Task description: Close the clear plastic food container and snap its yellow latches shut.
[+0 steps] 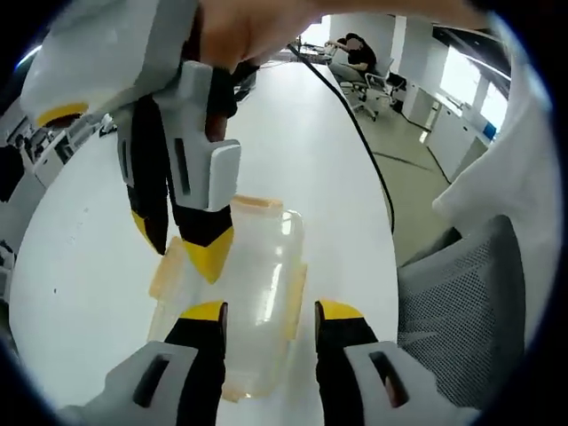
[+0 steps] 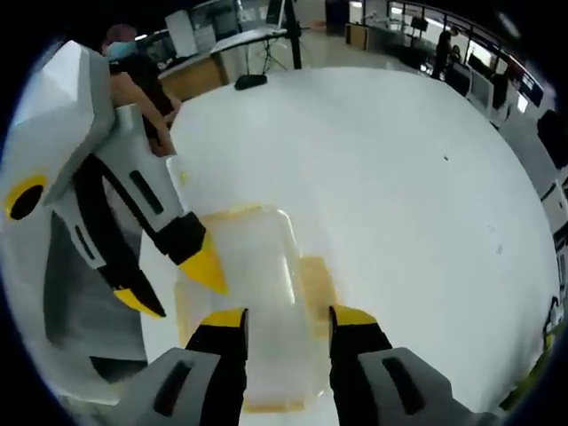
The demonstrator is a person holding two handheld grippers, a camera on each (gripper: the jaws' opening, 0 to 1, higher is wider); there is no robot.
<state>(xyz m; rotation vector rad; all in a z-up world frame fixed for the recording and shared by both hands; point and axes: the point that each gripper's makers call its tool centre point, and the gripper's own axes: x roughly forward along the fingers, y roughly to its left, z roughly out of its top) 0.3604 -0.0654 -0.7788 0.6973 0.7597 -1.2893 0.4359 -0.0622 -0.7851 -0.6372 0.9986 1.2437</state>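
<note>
A clear plastic food container (image 1: pixel 259 266) lies on the white table (image 1: pixel 80 266), its lid resting on it. Its translucent yellow latches (image 1: pixel 169 271) stick out sideways from the rim; another latch (image 2: pixel 316 286) flares out on the side. My left gripper (image 1: pixel 272 312) hovers open over the container's near end, jaws straddling it. My right gripper (image 1: pixel 182 248) comes in from the upper left, open, tips at the container's left edge. In the right gripper view, the right gripper (image 2: pixel 290 318) stands open over the container (image 2: pixel 253 253), with the left gripper (image 2: pixel 176 286) beside it.
A grey mesh office chair (image 1: pixel 470 293) stands at the table's right edge. A black cable (image 1: pixel 355 124) runs along the table toward the far end. A seated person (image 1: pixel 355 51) is far back. Desks (image 2: pixel 213 53) stand beyond the table.
</note>
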